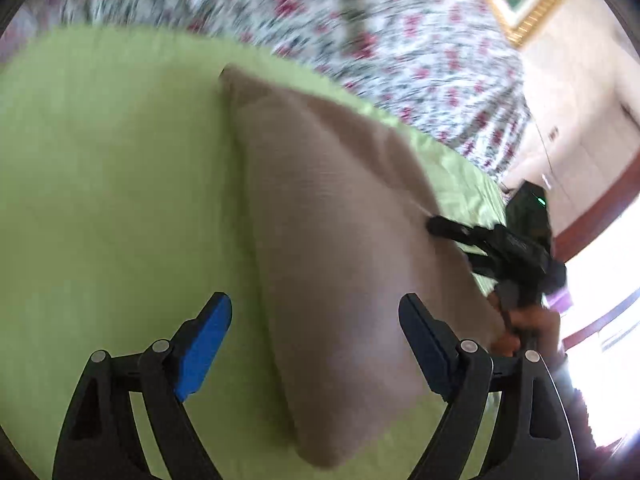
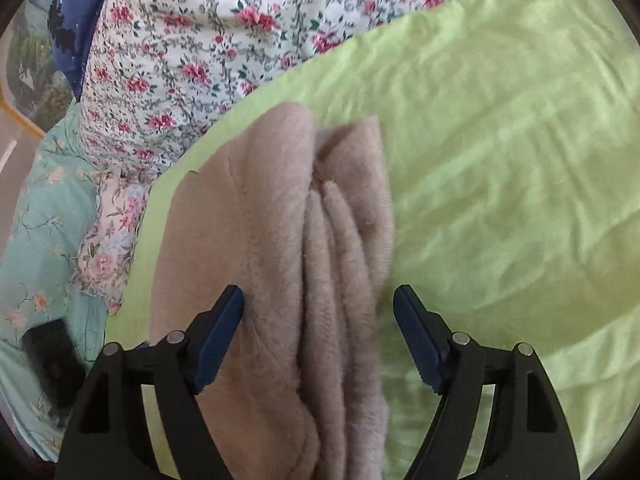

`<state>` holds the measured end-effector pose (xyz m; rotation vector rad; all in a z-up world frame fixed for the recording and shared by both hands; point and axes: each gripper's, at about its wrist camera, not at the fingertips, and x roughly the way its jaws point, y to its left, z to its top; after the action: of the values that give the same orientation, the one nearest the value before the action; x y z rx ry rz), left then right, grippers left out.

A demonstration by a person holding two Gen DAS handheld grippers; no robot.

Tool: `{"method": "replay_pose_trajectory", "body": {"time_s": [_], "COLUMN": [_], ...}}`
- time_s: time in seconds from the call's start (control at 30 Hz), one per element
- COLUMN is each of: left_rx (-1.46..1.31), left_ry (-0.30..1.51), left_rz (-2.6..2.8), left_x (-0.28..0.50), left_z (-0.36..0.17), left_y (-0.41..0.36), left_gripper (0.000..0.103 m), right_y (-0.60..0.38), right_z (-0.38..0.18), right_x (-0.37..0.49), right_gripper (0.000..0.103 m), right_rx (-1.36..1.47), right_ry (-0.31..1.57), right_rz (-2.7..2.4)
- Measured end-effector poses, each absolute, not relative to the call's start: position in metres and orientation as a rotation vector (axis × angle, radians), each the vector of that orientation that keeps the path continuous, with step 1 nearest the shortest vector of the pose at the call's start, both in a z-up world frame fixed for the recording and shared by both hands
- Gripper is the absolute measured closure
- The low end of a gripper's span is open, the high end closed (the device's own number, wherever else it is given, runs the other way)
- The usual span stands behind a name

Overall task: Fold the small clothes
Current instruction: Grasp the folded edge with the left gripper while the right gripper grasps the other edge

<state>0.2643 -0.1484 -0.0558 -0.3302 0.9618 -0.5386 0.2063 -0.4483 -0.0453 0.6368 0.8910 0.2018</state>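
1. Your left gripper [image 1: 316, 340] has its jaws spread wide and holds nothing; the blue pads stand clear of the cloth on both sides.
2. Your right gripper [image 2: 318, 332] is also spread wide, with nothing pinched. The folded edges of the garment run up between its pads, but neither pad presses on them.
3. The one task item is a beige fleece garment [image 2: 256, 240], lying folded into a long, narrow stack on the green sheet [image 2: 500, 140]. I count one garment, one green sheet, two grippers.
4. From the left gripper, the garment lies ahead and slightly right, its long axis running away from the jaws toward the flowered bedding [image 1: 400, 40]. The left view is blurred, so finer detail is not readable.
5. From the right gripper, the garment sits directly under and ahead of the jaws, long axis in line with the fingers, stacked layers showing on its right-hand side.
6. In the left view your right gripper [image 1: 440, 228] reaches in from the right to that side edge of the garment, so the right hand looks nearer the cloth.
7. Judging by the tidy stack and both jaws empty, this fold looks finished or nearly so; a further fold would go across the long axis
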Motion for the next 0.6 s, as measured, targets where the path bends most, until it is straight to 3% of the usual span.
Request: {"method": "replay_pose_trajectory", "body": {"time_s": [0.1, 0.17, 0.2, 0.27, 0.37, 0.6], "left_rx": [-0.404, -0.434, -0.431, -0.418, -0.371, -0.264], "left_ry": [1.028, 1.028, 1.013, 0.994, 0.95, 0.83], "left_rz": [-0.577, -0.605, -0.621, -0.642, -0.646, -0.573], "left_x": [0.289, 0.304, 0.302, 0.299, 0.283, 0.231], "left_z": [-0.081, -0.088, -0.086, -0.081, -0.065, -0.006], "left_y": [-0.149, -0.155, -0.157, -0.164, -0.16, -0.094], "left_gripper": [0.015, 0.02, 0.04, 0.049, 0.059, 0.06], "right_y": [-0.439, -0.432, -0.431, -0.427, -0.418, -0.355], "right_z": [-0.051, -0.053, -0.053, -0.05, -0.035, -0.006], "right_x": [0.215, 0.218, 0.218, 0.216, 0.207, 0.188], "right_gripper": [0.027, 0.048, 0.05, 0.065, 0.068, 0.07], "right_rx": [0.603, 0.597, 0.599, 0.595, 0.631, 0.64], "right_ry": [0.931, 0.943, 0.945, 0.932, 0.879, 0.795], "right_rz": [0.22, 0.24, 0.242, 0.225, 0.224, 0.372]}}
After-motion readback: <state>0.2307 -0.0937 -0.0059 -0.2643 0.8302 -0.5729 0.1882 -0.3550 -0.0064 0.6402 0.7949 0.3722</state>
